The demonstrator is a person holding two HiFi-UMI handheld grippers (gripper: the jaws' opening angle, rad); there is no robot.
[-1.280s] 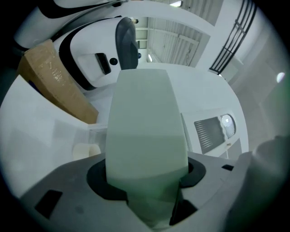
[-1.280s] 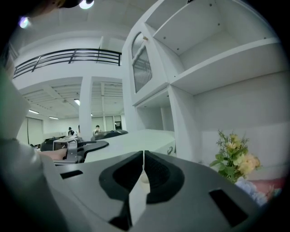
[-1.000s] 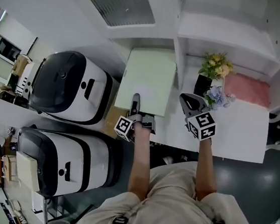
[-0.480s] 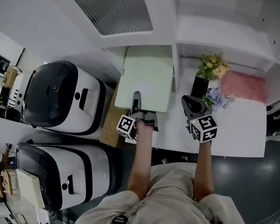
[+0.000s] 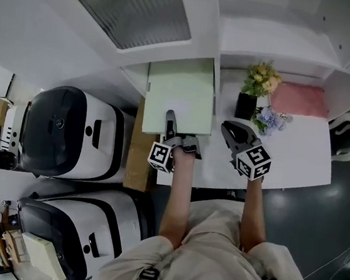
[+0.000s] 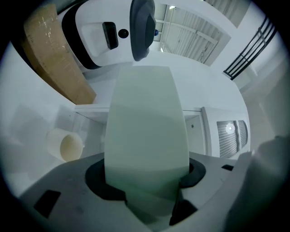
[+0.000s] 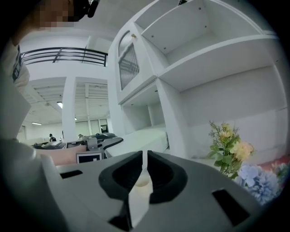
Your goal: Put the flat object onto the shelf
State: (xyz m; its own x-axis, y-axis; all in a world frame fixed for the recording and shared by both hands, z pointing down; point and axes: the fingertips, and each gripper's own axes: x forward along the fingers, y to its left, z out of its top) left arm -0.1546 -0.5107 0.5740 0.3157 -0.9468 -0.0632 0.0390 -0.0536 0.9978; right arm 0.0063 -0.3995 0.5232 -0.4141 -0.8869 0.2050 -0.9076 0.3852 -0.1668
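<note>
White shelving fills the top of the head view, with the shelf [image 5: 274, 50] above a white table [image 5: 300, 151]. The left hand-held gripper [image 5: 170, 122] has the panel [image 5: 181, 92] clamped by its near edge. It's a plain, thin, pale green rectangle, held flat and reaching away from the jaws toward the shelf. Its far edge sits at the left bay and its right edge runs just beside a white upright. Whether it touches anything there, I cannot tell. The right hand-held gripper [image 5: 232, 130] hovers over the table near the flowers [image 5: 261, 80] in their dark vase, and a pink cloth [image 5: 297, 97] lies further right.

Over to the left gripper view: the panel [image 6: 145, 136] fills the middle, matt and mint-coloured with no markings, and the pads are closed on its lower end. This view adds a cream cup [image 6: 65, 146] to the left, its mouth turned toward the camera, which the head view does not show. Cardboard [image 6: 54, 63] and a white-and-black machine [image 6: 104, 31] sit above.

Now the right gripper view: the right hand-held gripper [image 7: 144, 158] has its jaws pressed together in a thin line with nothing between them. From here the shelf [image 7: 213, 50] rises in stacked white bays, and the flowers [image 7: 233, 152] show yellow and blue. A hall with white columns opens behind. Only the head view takes in both grippers at once.
</note>
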